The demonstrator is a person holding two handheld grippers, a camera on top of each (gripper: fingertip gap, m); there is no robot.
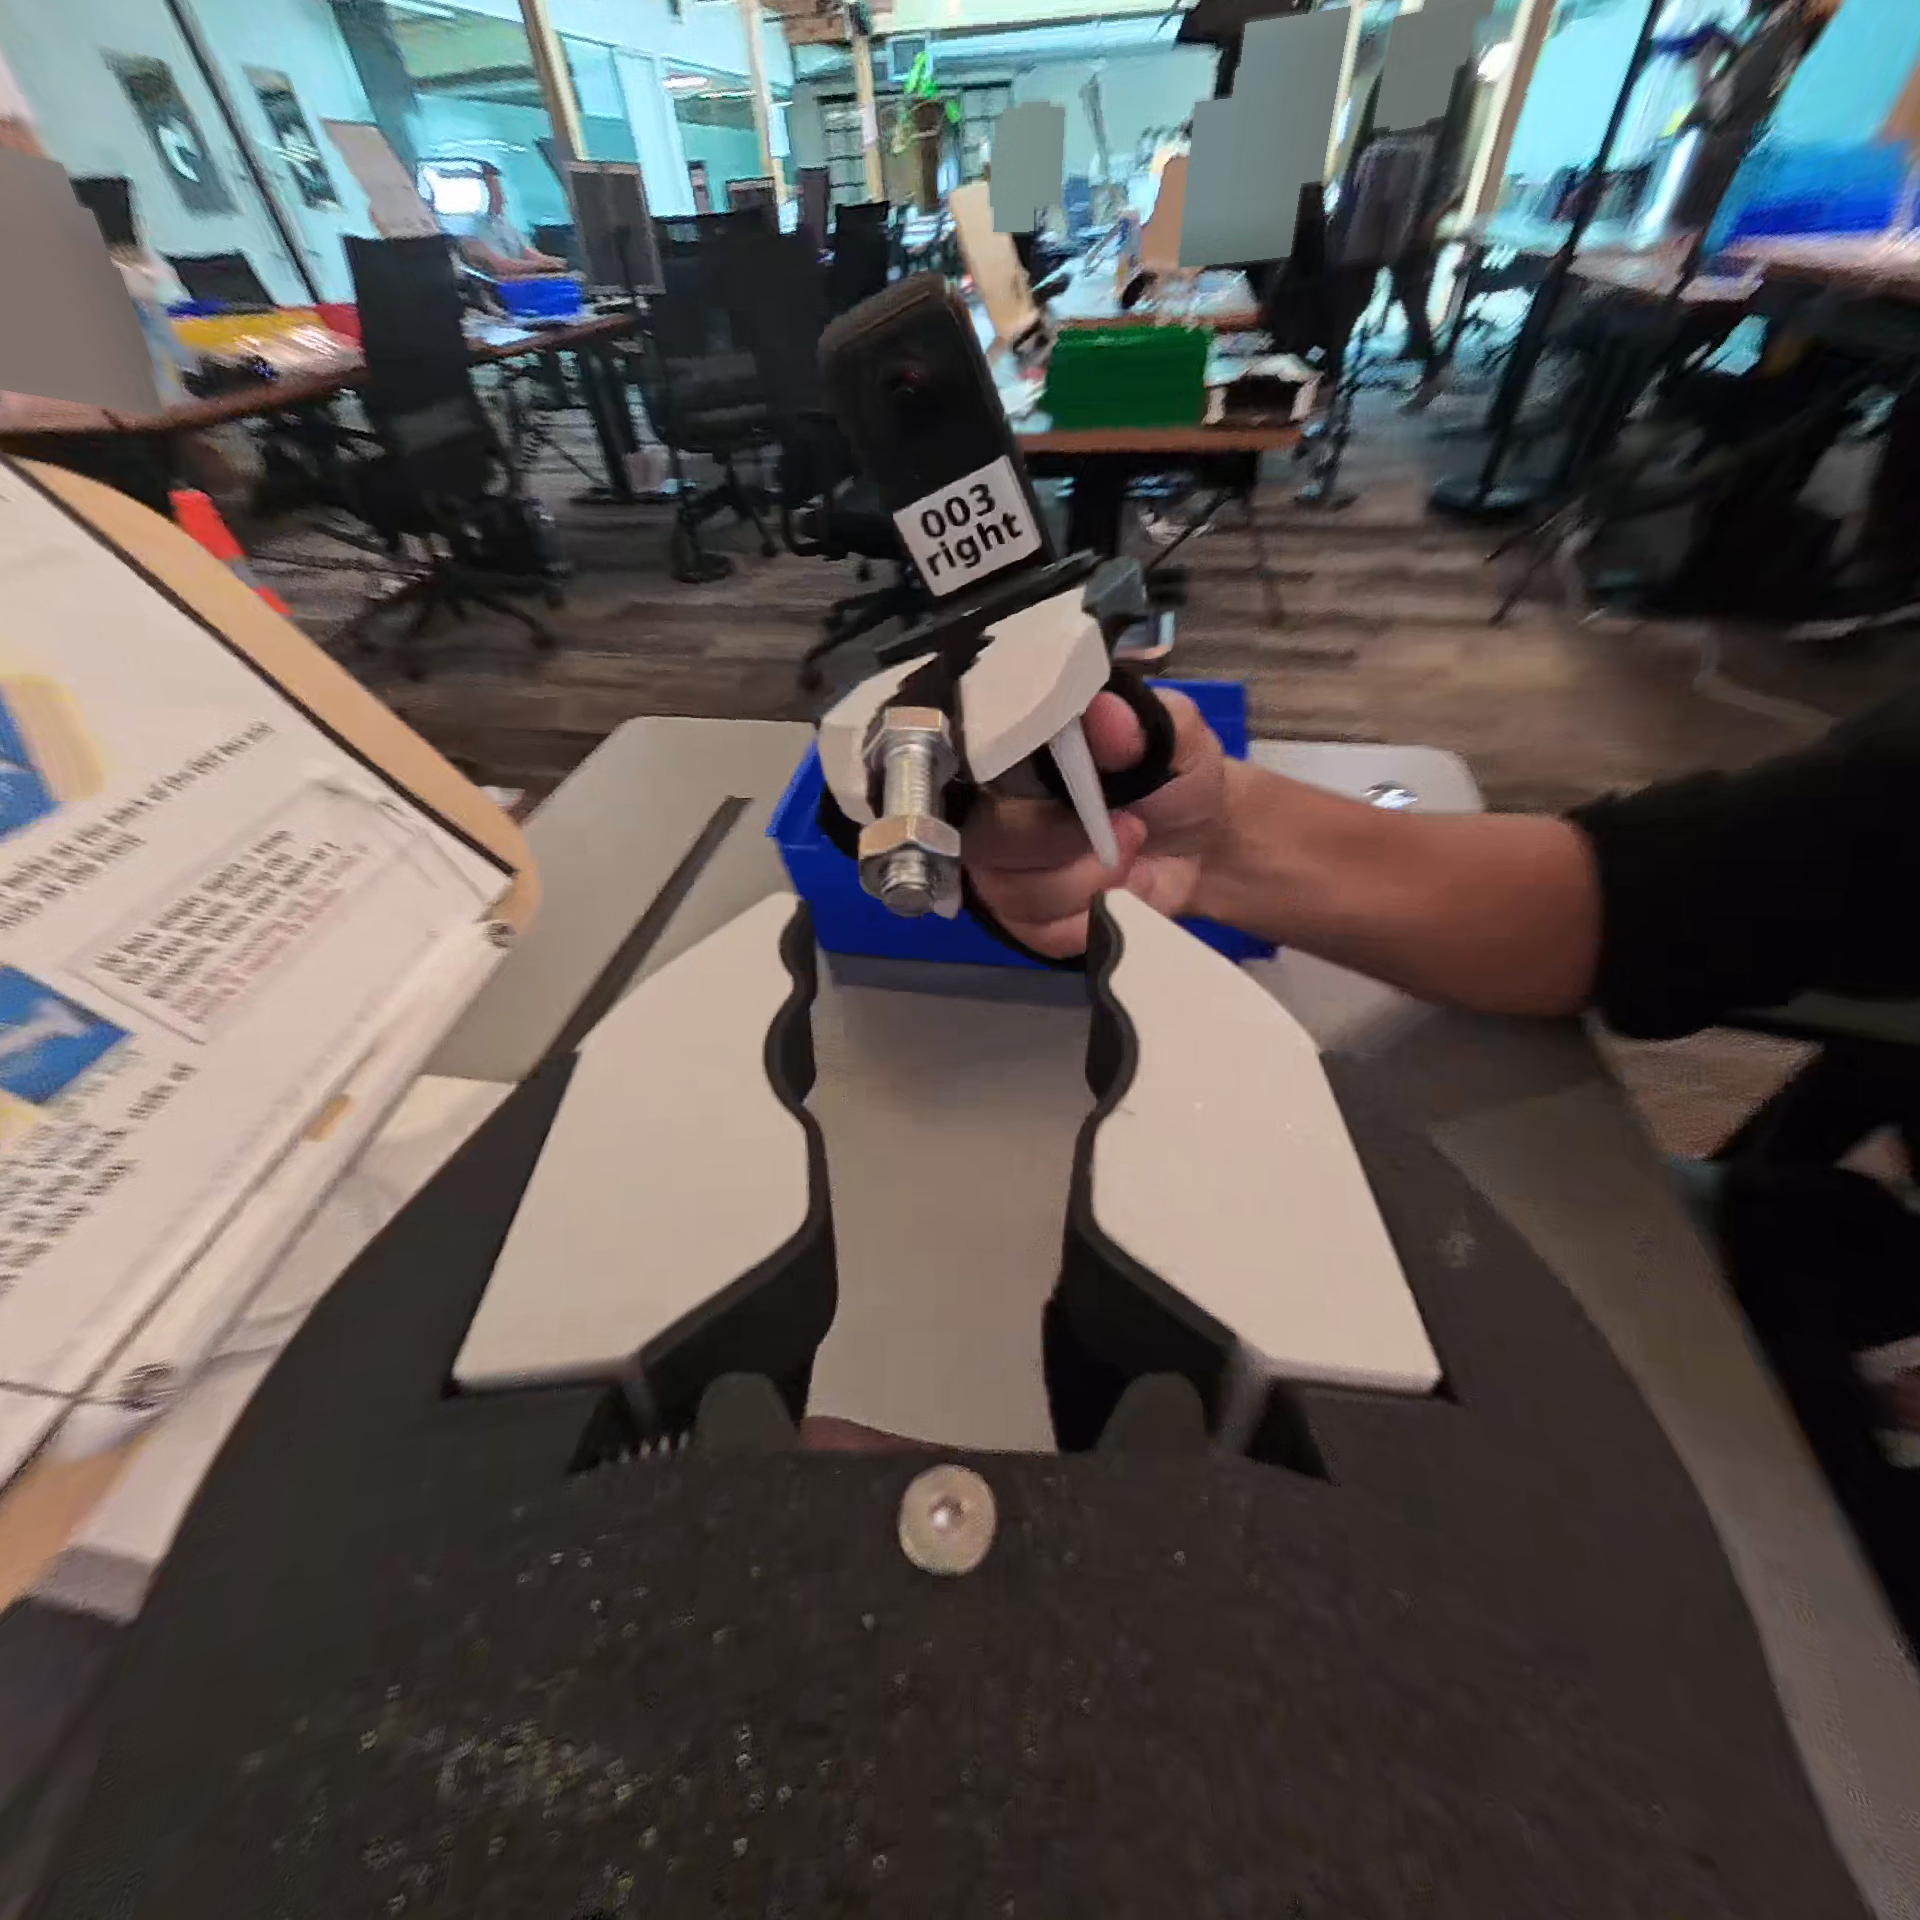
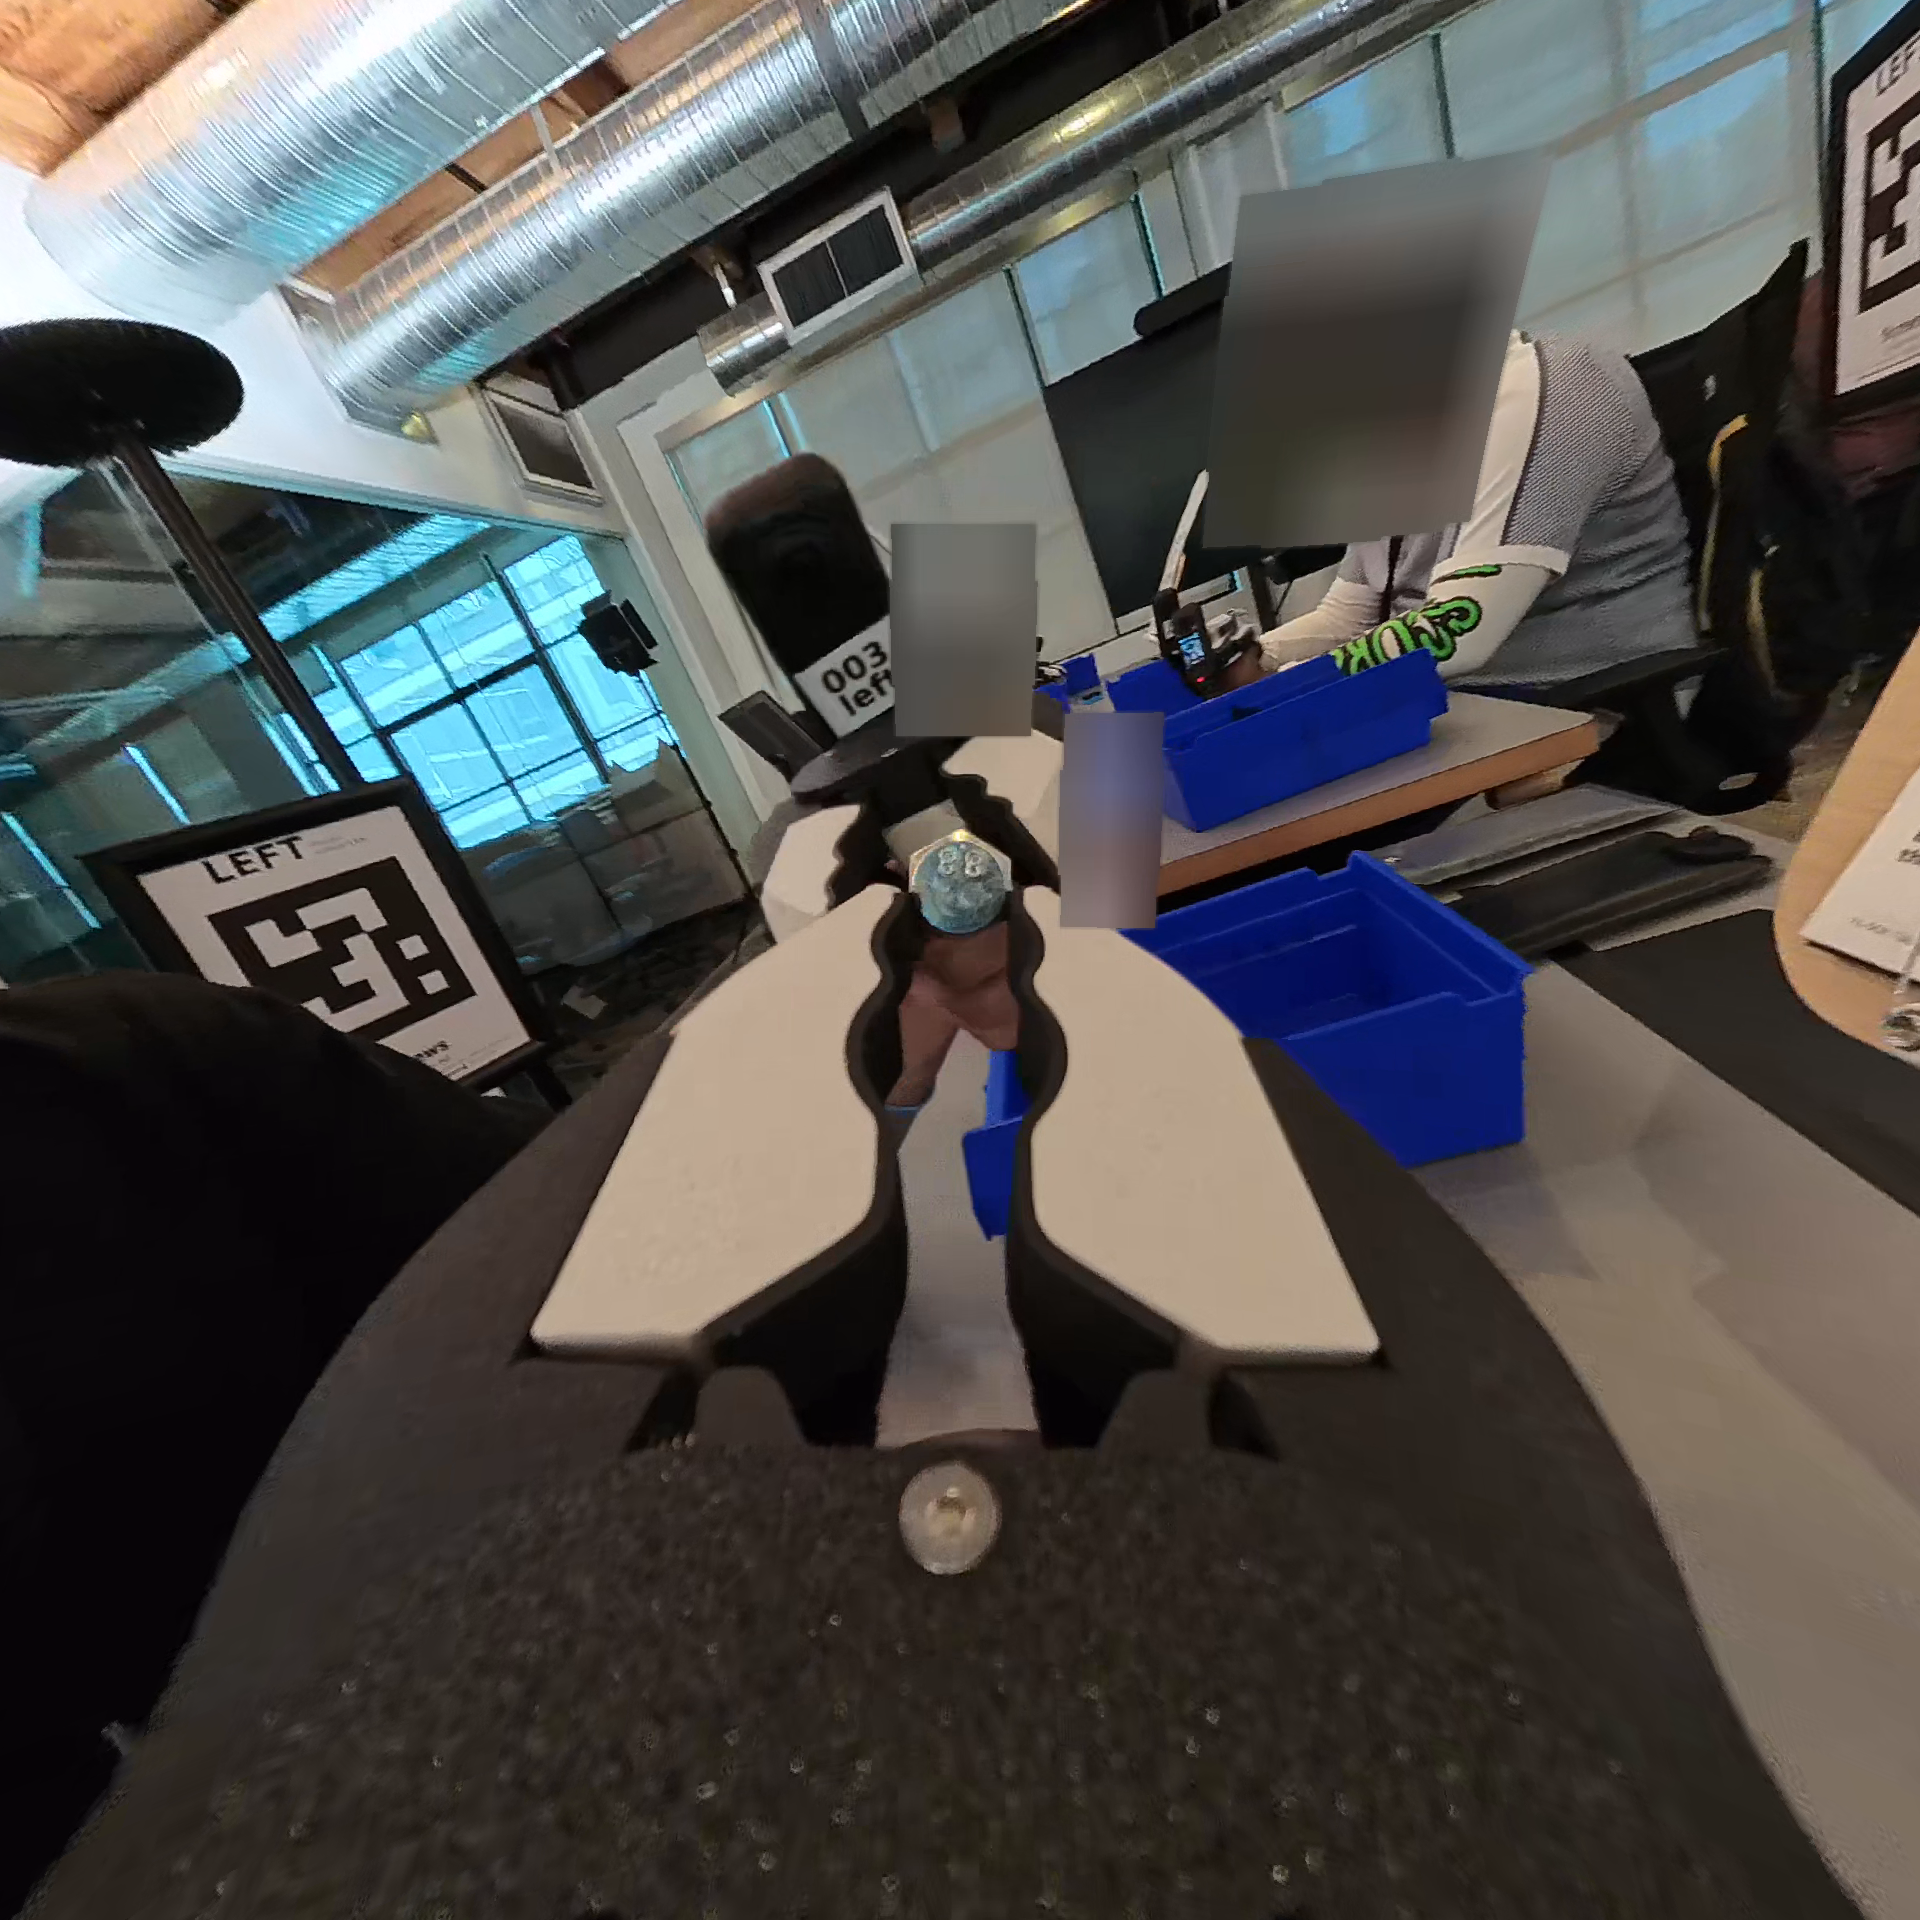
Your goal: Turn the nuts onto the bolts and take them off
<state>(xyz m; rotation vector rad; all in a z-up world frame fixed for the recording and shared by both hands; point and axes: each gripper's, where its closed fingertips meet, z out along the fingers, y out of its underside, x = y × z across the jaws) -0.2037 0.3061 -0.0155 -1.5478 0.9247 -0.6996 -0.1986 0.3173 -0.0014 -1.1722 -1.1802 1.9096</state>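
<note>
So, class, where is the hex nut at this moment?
In the left wrist view, the hex nut sits threaded near the free end of the bolt, which the right tongs clamp by the head end, above the blue bin.

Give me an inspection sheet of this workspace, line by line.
Surface: grey table under both claws.
Job's things: bolt, with nut near its thread end.
Clutter: blue bin, looks empty; printed instruction board at left.
Grippers: left claw open, empty; right claw shut on the bolt.
Cables: nothing seen.
Surroundings: office chairs, desks, seated person at another table.
</note>
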